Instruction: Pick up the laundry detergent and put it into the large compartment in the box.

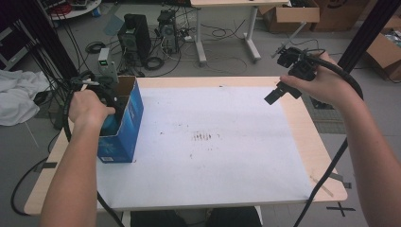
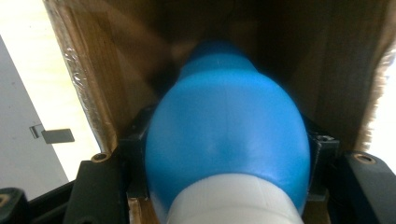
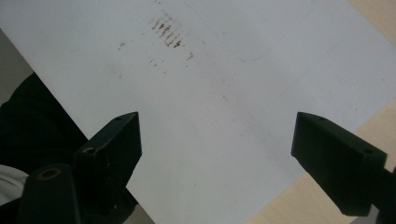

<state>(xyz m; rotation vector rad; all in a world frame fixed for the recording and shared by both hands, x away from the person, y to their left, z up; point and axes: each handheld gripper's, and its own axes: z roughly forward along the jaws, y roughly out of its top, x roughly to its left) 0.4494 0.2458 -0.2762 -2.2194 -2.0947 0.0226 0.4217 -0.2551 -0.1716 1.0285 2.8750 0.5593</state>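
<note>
Closest to you, your left gripper (image 2: 224, 196) is down inside the open-topped blue cardboard box (image 1: 127, 124), and its black jaws are clamped on either flank of a smooth, egg-shaped blue plastic bulb (image 2: 229, 135) with a ribbed white collar at its near end. From the left gripper view, that bulb narrows to a rounded nose pointing deeper into the box, its surface matte with a soft sheen, slightly blurred at the tip. Around it you've got the raw brown inner walls of the box, fibrous and a little frayed along the right edge. In the high view the box stands upright at the left edge of the white paper sheet (image 1: 213, 142) that covers the pale wooden table (image 1: 302, 127), glossy blue print on the outside, your left hand (image 1: 87, 108) curled over its opening. Out to the right, your right gripper (image 1: 273, 98) hangs above the sheet's far right edge, its jaws standing wide with nothing between them. Mid-sheet, a patch of small brown smudge marks (image 1: 204, 136) breaks the flat white.
</note>
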